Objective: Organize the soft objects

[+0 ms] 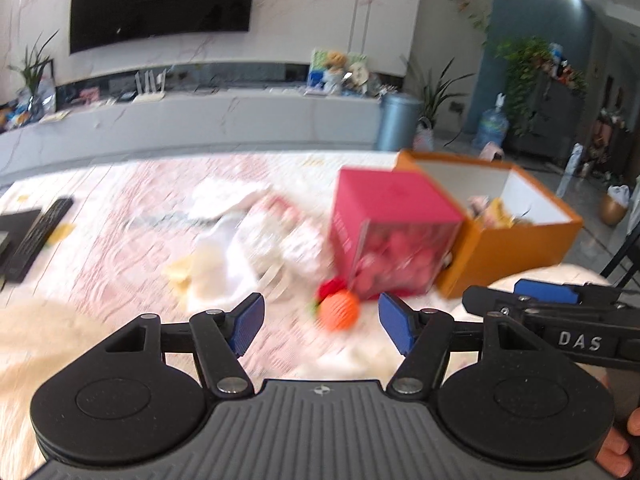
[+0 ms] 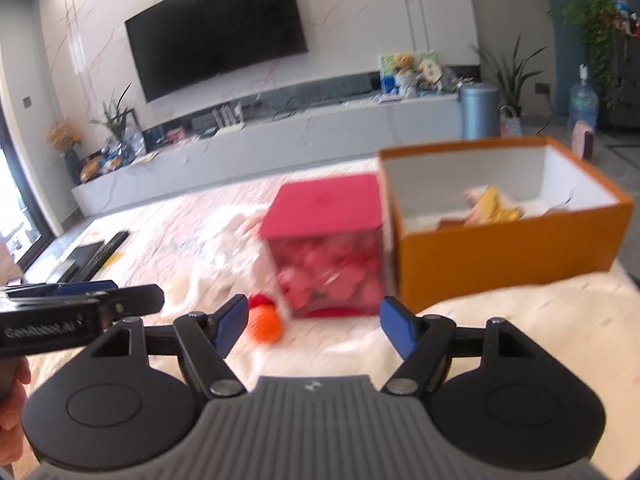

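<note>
An orange knitted ball point(image 1: 340, 311) with a red bit beside it lies on the pale cloth just ahead of my left gripper point(image 1: 321, 322), which is open and empty. It also shows in the right wrist view point(image 2: 265, 325), left of my right gripper point(image 2: 314, 326), also open and empty. An open orange box point(image 1: 508, 236) holds some soft items; it also shows in the right wrist view point(image 2: 508, 236). A red-lidded clear box point(image 1: 390, 236) of pink soft pieces stands beside it and shows in the right wrist view point(image 2: 332, 248). A heap of white and pink cloths point(image 1: 256, 236) lies left of it.
A remote control point(image 1: 38, 236) and a dark flat object lie at the table's left. A fluffy cream blanket point(image 2: 520, 332) covers the near side. Behind stand a TV cabinet point(image 1: 200, 124), a wall TV, a blue bin point(image 1: 400, 120) and plants.
</note>
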A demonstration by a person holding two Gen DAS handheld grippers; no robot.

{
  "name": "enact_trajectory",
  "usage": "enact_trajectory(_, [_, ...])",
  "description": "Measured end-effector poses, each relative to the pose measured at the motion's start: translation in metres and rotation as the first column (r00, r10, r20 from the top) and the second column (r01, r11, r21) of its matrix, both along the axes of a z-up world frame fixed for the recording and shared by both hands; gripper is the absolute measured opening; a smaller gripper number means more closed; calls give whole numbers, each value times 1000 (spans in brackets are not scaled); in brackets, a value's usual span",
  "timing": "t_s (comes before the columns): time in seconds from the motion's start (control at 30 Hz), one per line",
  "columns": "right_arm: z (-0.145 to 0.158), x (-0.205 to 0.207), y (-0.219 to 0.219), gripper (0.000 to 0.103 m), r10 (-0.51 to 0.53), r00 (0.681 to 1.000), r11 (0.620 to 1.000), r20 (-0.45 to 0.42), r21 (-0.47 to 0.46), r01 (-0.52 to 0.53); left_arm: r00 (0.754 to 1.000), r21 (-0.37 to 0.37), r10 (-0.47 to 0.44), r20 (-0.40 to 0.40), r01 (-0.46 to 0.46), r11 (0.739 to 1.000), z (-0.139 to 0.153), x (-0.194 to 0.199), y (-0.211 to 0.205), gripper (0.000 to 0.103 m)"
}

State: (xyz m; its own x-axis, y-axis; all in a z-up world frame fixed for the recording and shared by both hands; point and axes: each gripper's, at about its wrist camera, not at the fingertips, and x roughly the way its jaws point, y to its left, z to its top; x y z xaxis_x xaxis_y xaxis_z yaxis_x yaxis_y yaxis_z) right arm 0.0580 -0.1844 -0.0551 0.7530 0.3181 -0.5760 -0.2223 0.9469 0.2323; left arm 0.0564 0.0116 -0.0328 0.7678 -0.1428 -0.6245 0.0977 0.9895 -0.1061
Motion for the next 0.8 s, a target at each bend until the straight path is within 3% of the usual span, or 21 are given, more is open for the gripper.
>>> enact_trajectory(0.3, [-22, 1, 31, 68, 71, 996, 993, -46, -90, -75, 995, -41, 52, -86, -56, 998, -31, -9, 42, 74])
enact_trajectory(0.43, [-31, 12, 39, 65, 95, 992, 990, -80, -97, -103, 995, -59, 56, -78, -61, 996, -37, -14, 46, 72])
enact_trajectory(0.63, [-42, 38, 65, 63, 150, 983, 980, -102, -116, -162, 998, 6, 51, -31, -51, 999, -38, -7, 44, 71])
enact_trajectory(0.8, [-39, 51, 86, 59, 201, 976, 970, -81, -125, -210, 997, 36, 67, -39, -66, 997, -36, 12, 56, 71])
